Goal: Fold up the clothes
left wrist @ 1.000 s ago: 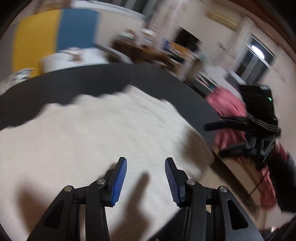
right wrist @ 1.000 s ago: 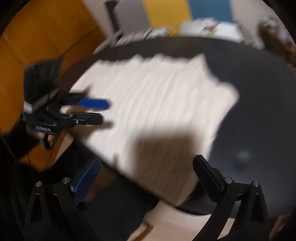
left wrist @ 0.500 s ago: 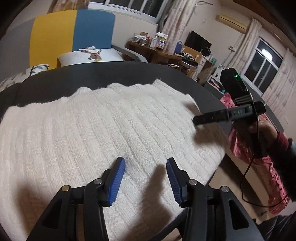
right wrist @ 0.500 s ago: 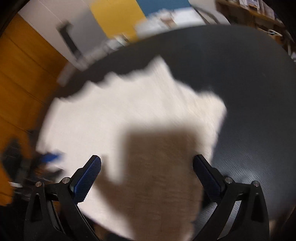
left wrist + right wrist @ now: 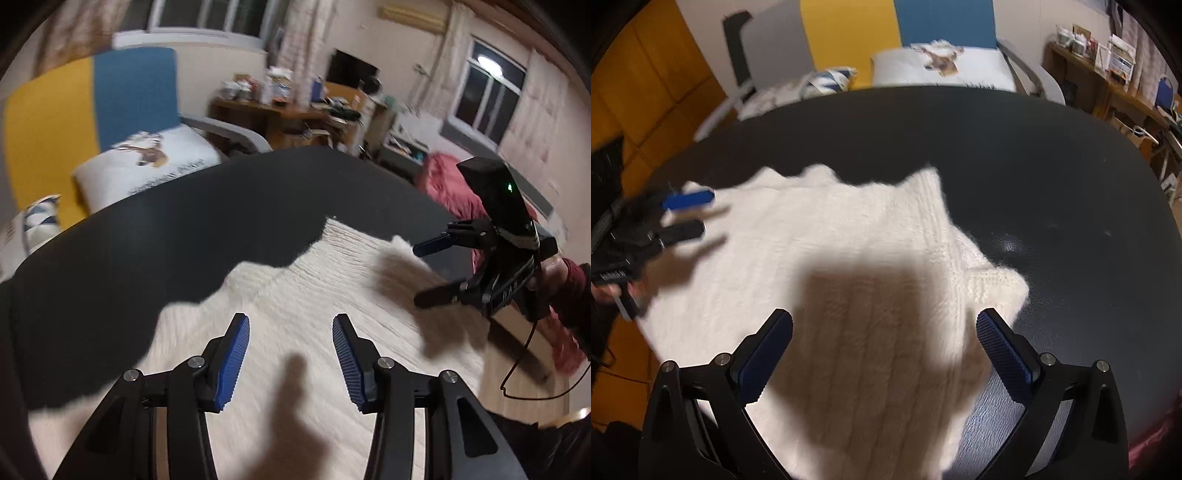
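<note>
A cream knitted garment [image 5: 857,258] lies spread on the dark round table [image 5: 1052,177], filling the centre and lower part of both views, its far edge uneven. The left gripper [image 5: 290,354] hovers over the knit at lower centre – fingers apart, nothing between them. The right gripper [image 5: 884,354] stands over the garment's right portion – fingers spread wide, holding nothing. At the right edge of the left view a hand [image 5: 554,273] in a dark red sleeve [image 5: 576,291] grips that tool.

The white knit sweater [image 5: 849,280] runs off the frame's bottom edge; motion blur smears the left tongs [image 5: 685,218] beside it.
</note>
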Demonstrator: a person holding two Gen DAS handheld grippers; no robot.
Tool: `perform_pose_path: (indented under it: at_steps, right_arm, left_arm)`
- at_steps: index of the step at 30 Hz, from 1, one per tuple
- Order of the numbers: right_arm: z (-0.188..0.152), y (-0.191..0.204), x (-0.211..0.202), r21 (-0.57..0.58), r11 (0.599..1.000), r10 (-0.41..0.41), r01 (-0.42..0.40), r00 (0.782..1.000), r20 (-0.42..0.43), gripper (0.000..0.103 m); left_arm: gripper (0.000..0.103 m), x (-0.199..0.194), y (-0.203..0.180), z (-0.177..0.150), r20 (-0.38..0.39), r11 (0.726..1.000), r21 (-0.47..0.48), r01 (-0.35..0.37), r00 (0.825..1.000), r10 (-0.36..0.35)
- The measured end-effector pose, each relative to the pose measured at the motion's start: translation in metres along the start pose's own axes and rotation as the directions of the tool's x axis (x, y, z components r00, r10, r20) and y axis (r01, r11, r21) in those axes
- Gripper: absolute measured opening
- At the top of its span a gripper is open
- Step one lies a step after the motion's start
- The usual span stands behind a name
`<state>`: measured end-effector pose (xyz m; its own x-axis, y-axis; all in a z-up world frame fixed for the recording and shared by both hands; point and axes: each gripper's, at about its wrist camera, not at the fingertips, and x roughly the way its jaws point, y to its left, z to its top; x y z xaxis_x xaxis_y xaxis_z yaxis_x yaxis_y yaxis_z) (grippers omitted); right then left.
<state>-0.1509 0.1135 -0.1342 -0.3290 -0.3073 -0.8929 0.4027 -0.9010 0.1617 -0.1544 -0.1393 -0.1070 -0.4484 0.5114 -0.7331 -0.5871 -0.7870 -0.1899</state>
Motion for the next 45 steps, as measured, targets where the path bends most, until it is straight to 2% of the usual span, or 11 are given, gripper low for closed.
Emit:
perform_pose_path:
  at_steps: [9, 11, 13, 15, 18, 22, 24, 26, 31, 37, 45]
  right_arm:
    - [-0.019, -0.013, 0.01, -0.003, 1.0, 0.016, -0.016, 1.0, 0.018, 0.102]
    - [-0.025, -0.015, 0.007, 0.003, 1.0, 0.014, -0.014, 0.999, 0.039, 0.102]
    - [-0.029, -0.015, 0.01, 0.011, 1.0, 0.006, -0.007, 0.999, 0.049, 0.102]
    - [-0.033, -0.016, 0.011, 0.019, 1.0, 0.001, -0.003, 0.998, 0.06, 0.102]
    - [-0.022, -0.006, 0.013, 0.031, 0.999, -0.029, 0.026, 0.994, 0.102, 0.083]
    - [-0.034, 0.003, -0.006, 0.001, 0.999, -0.049, 0.05, 0.984, 0.171, 0.035]
    - [-0.042, 0.003, -0.01, 0.007, 0.998, -0.057, 0.057, 0.981, 0.185, 0.033]
    - [-0.046, 0.002, 0.001, 0.042, 0.998, -0.056, 0.049, 0.98, 0.19, 0.033]
    - [-0.048, -0.003, 0.0, 0.114, 0.993, -0.057, 0.032, 0.973, 0.224, 0.025]
    - [-0.051, -0.009, -0.02, 0.154, 0.988, -0.046, 0.005, 0.963, 0.265, 0.008]
    - [-0.068, -0.021, -0.013, 0.178, 0.982, -0.098, 0.063, 0.976, 0.195, 0.008]
  left_arm:
    - [0.047, 0.065, 0.021, 0.014, -0.209, 0.996, -0.009, 0.094, 0.973, -0.094]
    - [0.039, 0.064, 0.015, 0.015, -0.209, 0.996, 0.033, 0.085, 0.975, -0.076]
    - [0.008, 0.06, 0.01, 0.015, -0.188, 0.996, 0.052, 0.079, 0.98, -0.067]
    - [0.005, 0.052, 0.008, 0.016, -0.145, 0.995, 0.035, 0.09, 0.986, -0.084]
    - [0.005, 0.026, -0.002, 0.019, -0.023, 0.991, 0.027, 0.13, 0.991, -0.129]
    - [0.01, 0.011, -0.016, 0.021, 0.058, 0.989, 0.078, 0.122, 0.99, -0.127]
    - [0.013, 0.037, -0.012, 0.024, -0.005, 0.996, 0.087, -0.023, 1.0, 0.024]
    - [0.026, 0.076, 0.005, 0.02, -0.149, 0.987, 0.042, -0.154, 0.976, 0.158]
    - [0.027, 0.039, 0.024, 0.031, -0.029, 0.983, -0.107, -0.151, 0.988, 0.148]
    - [0.028, -0.02, -0.004, 0.008, 0.107, 0.992, -0.123, 0.017, 0.994, -0.004]
    - [0.032, 0.018, -0.035, -0.032, 0.009, 0.994, -0.099, -0.04, 0.999, 0.041]
